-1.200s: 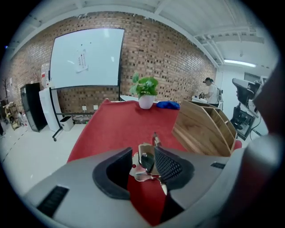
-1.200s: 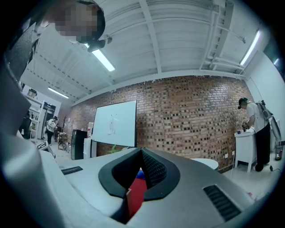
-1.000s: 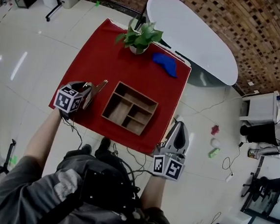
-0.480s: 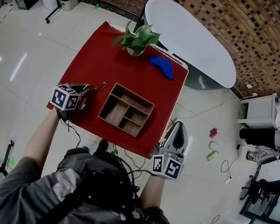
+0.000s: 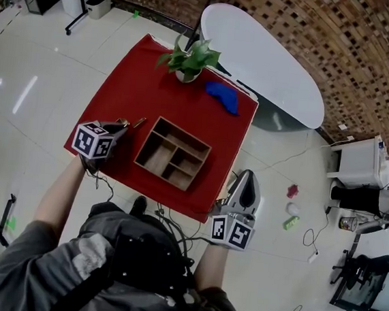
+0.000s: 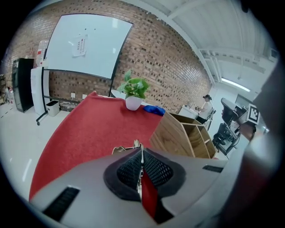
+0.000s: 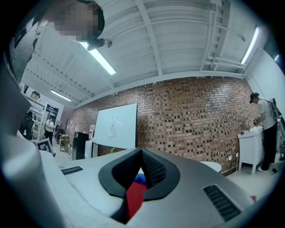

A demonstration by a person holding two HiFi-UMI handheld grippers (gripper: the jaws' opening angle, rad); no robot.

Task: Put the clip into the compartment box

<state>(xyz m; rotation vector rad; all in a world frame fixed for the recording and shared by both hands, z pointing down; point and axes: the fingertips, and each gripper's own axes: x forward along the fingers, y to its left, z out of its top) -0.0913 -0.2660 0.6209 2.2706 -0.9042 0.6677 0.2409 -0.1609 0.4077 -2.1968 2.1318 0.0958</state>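
Red table (image 5: 147,78): left gripper (image 6: 140,146) fingers clamped on the clip (image 6: 121,149) beside the compartment box (image 6: 171,133); right gripper (image 7: 141,152) fingers together.

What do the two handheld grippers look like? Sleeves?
The left gripper and right gripper: pale grey tapered shells, black mesh pads, a white cube of black square markers each. One black cable hangs off the left. Worn: grey short-sleeved top.

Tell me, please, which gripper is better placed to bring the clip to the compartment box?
Left. The left gripper has its fingers shut on the clip, beside the compartment box; the right gripper hangs beyond the near edge of the red table, shut and empty.
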